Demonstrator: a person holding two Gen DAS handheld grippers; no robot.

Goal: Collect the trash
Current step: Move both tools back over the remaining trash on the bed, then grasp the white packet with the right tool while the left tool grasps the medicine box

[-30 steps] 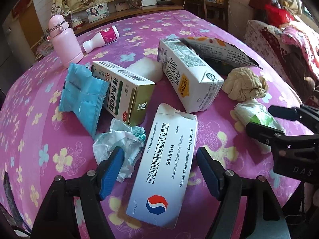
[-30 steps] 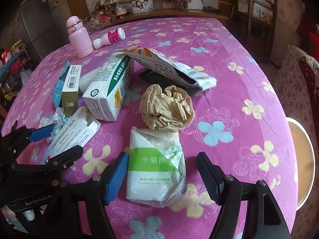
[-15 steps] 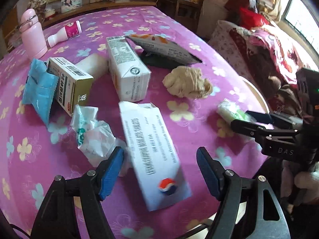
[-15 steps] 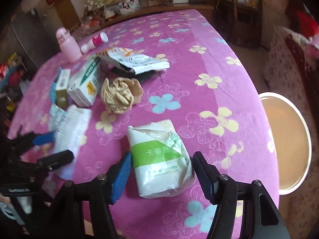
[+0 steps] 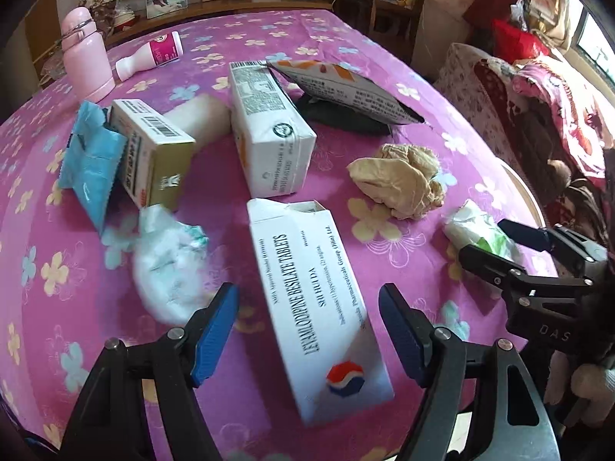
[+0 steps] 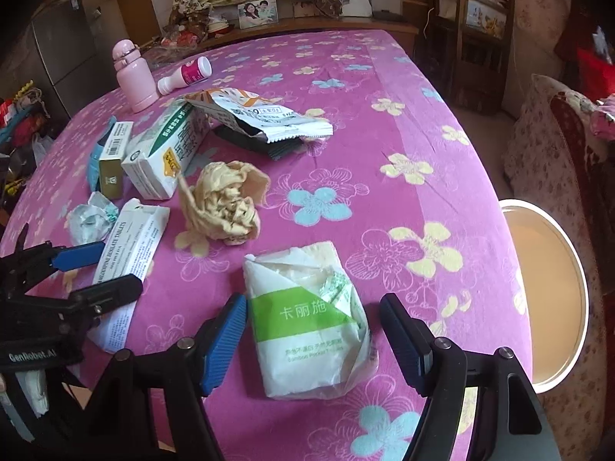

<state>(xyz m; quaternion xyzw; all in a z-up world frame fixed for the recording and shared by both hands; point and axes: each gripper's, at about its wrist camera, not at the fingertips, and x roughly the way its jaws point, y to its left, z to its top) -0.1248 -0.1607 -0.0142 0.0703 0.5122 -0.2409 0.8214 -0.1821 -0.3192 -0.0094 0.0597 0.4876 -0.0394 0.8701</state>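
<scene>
The left gripper (image 5: 309, 332) is spread wide, and the white tablet box (image 5: 317, 303) lies flat on the pink flowered tablecloth (image 5: 384, 88) between its two blue fingers. The long axis of the box runs almost along the fingers, away from the camera and a little tilted, so the fingers stand at its two long sides. Neither finger seems to touch it yet.

The right gripper (image 6: 313, 332) is also spread wide, and nothing is pinched in it. The tissue pack (image 6: 311, 322) with the green band lies between its fingers, its long axis also pointing forward. The left finger is just beside the pack, the right one a little apart.

So each hand is nearest to its own piece of trash. In my judgement the next move needs only a closing across the short width of each thing. The crumpled beige paper (image 6: 223, 205) and the other boxes lie farther, behind these two.
</scene>
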